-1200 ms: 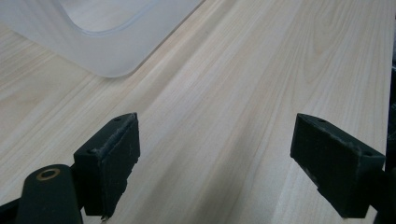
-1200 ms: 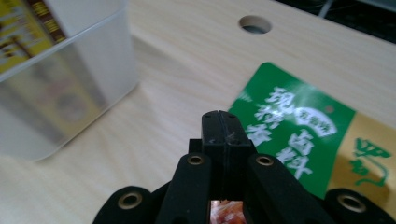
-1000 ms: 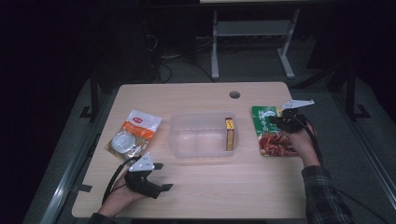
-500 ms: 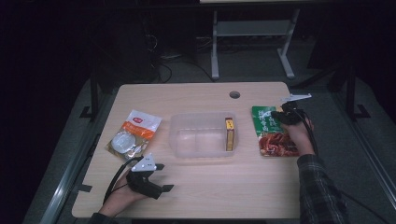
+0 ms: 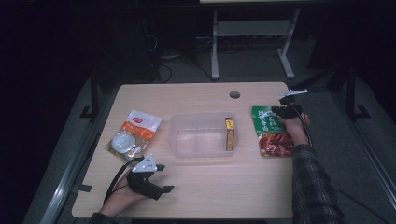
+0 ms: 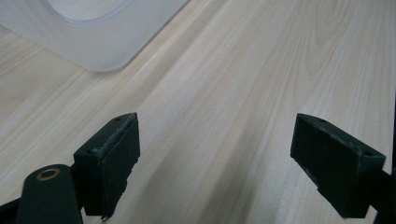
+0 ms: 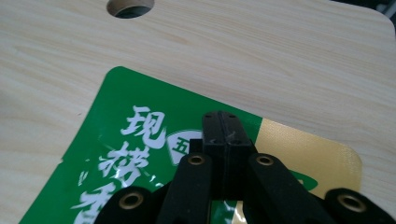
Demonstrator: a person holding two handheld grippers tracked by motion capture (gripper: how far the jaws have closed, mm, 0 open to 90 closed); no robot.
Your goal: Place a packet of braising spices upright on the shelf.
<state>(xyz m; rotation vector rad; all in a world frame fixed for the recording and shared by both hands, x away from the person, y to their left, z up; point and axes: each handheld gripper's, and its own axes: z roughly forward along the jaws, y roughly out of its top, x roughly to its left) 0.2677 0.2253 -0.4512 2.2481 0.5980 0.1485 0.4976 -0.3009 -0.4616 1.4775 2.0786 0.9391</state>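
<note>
Packet [image 7: 140, 154] — green, white Chinese characters, "现捞" legible.

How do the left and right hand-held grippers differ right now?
The left hand-held gripper has jaws wide apart; the right hand-held gripper has jaws pressed together with nothing between. The left sits over bare table near the clear bin; the right is over the green pouch. Both have black jaws.

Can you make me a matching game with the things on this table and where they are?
Things:
1. green packet
2. yellow box
3. orange and white pouch
4. left gripper

Places or states:
A. inside the clear tub
B. jaws wide open over bare table
C. under the right gripper
D. left of the tub

Pairs: 1-C, 2-A, 3-D, 4-B
</note>
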